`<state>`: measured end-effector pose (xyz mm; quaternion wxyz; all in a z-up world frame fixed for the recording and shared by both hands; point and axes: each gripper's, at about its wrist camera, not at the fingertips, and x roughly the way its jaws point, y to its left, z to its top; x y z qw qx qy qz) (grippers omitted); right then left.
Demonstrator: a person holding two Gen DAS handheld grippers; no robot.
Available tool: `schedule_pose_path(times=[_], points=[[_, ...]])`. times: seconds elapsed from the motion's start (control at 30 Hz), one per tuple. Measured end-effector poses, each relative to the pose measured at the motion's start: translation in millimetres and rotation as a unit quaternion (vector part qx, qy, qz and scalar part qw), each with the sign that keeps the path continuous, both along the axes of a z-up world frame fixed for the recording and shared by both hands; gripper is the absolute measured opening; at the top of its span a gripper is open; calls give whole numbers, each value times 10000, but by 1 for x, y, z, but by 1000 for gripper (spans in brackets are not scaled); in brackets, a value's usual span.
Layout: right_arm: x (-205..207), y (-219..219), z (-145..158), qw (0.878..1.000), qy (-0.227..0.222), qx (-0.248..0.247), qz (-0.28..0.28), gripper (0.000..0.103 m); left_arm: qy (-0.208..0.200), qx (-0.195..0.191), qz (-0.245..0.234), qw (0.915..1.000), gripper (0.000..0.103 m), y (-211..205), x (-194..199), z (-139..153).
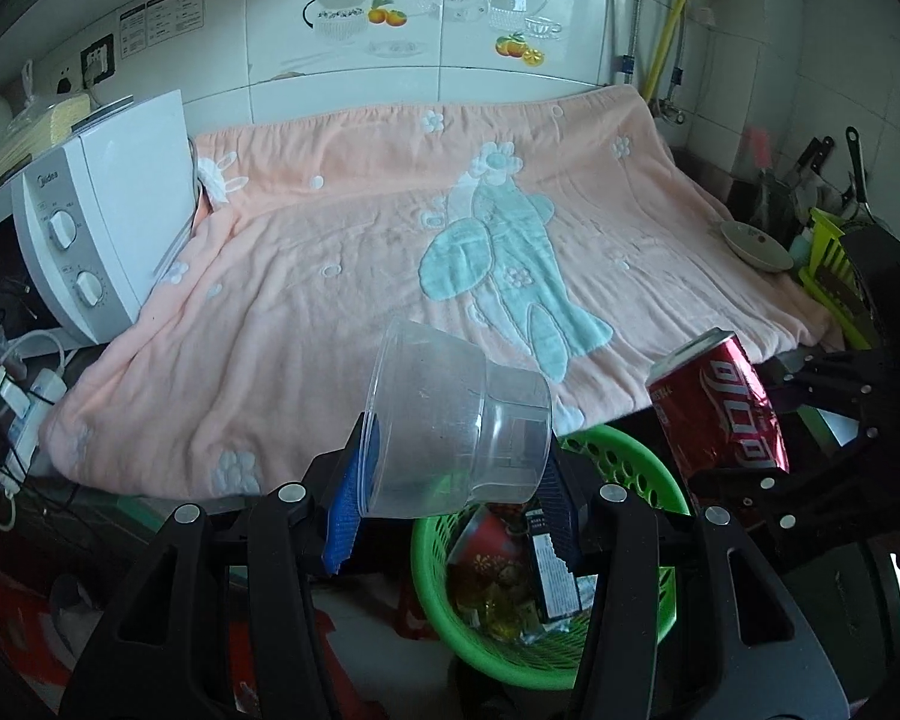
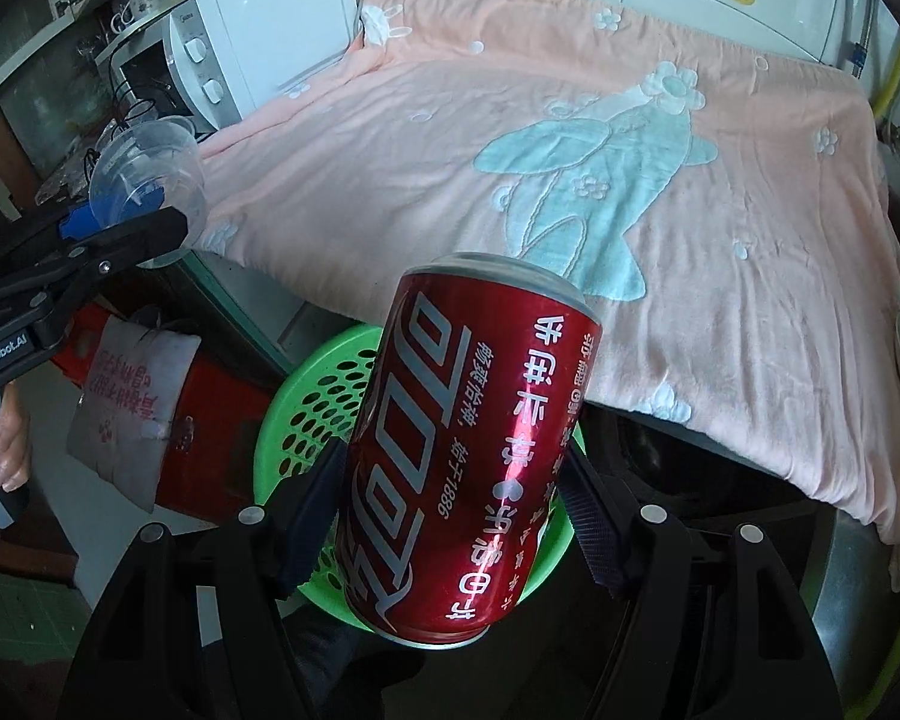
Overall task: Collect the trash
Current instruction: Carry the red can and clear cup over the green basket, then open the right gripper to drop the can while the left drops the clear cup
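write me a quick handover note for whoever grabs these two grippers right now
Left gripper: shut on the clear plastic cup, held over the green basket.
Right gripper: shut on the red soda can, also above the basket.
Done: both items are lifted off the pink towel; the basket already holds some trash.
Left: drop the cup and can in. No other trash is visible on the towel.

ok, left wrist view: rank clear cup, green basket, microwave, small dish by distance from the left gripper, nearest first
1. clear cup, held between the left gripper's fingers.
2. green basket, just below and beyond.
3. small dish at far right and microwave at far left: too close to call.
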<state>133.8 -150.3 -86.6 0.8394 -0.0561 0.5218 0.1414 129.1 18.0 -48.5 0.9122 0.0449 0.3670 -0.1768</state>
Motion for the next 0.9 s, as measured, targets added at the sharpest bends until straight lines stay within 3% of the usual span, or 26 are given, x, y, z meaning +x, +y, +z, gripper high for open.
schedule_pose_path(times=[0.53, 0.9], points=[[-24, -6, 15, 9995, -150, 144, -223, 77, 111, -145, -35, 9998, 50, -1, -30, -10], [-49, -21, 18, 9975, -395, -119, -566, 86, 7, 191, -32, 9998, 50, -23, -38, -11]])
